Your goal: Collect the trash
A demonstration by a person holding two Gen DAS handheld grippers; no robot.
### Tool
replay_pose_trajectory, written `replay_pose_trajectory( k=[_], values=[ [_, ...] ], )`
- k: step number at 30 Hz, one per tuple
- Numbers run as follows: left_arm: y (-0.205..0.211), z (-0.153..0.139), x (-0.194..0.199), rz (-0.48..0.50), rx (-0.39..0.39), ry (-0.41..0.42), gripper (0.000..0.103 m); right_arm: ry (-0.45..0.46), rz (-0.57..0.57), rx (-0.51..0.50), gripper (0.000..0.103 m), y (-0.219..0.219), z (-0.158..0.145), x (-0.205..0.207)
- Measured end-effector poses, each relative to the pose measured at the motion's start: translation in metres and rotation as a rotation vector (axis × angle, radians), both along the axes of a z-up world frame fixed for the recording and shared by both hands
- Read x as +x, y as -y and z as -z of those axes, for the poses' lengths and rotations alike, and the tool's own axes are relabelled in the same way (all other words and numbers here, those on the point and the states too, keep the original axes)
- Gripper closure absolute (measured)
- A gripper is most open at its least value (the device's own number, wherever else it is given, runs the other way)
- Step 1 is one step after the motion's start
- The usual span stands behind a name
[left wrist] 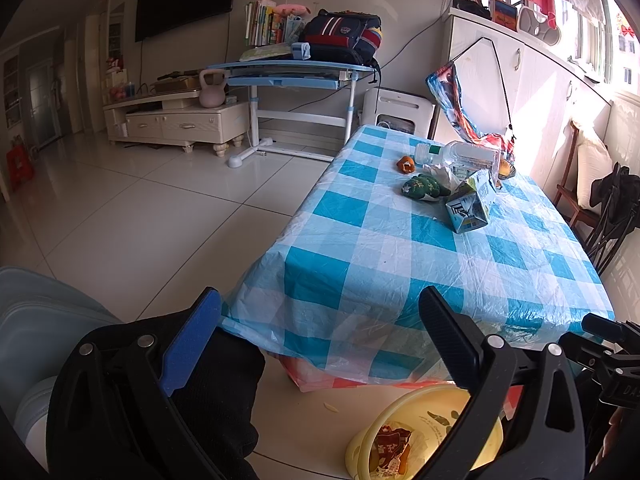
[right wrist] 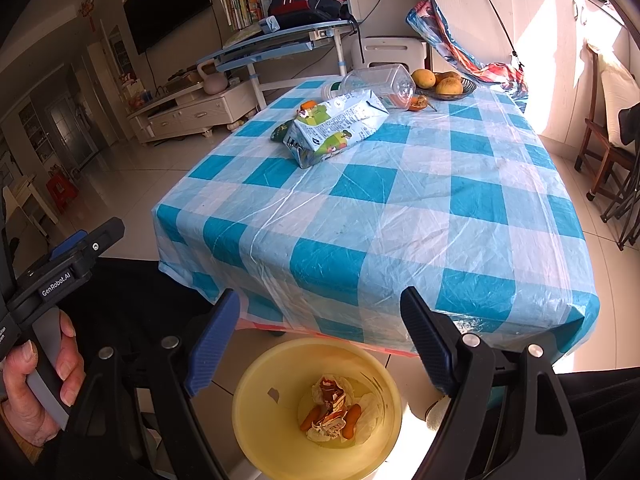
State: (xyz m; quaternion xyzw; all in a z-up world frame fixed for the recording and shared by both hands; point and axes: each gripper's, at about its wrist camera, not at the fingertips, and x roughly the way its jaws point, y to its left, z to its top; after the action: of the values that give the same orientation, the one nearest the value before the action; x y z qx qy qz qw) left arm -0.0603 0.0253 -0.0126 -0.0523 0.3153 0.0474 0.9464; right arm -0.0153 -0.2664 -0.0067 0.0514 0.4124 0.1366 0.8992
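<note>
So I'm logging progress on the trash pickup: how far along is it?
Partly done: the yellow bin already holds a wrapper. Nothing in hand; left gripper and right gripper are open. Left: carton, bottle, green wrapper.

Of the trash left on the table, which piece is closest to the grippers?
The milk carton: it lies nearer the table's front edge than the clear bottle and peels behind it.

A backpack (left wrist: 340,36) and books (left wrist: 262,22) sit on a blue desk (left wrist: 288,70) beside a kettlebell (left wrist: 213,89).
</note>
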Motion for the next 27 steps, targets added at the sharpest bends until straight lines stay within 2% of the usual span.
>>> replay_pose_trajectory(
  k=[27],
  values=[
    [-0.0005,-0.0001,0.0001,0.000,0.001,0.001,0.007,-0.007,0.011,0.021,0.024,0.0063,0.0017,0.0003]
  ],
)
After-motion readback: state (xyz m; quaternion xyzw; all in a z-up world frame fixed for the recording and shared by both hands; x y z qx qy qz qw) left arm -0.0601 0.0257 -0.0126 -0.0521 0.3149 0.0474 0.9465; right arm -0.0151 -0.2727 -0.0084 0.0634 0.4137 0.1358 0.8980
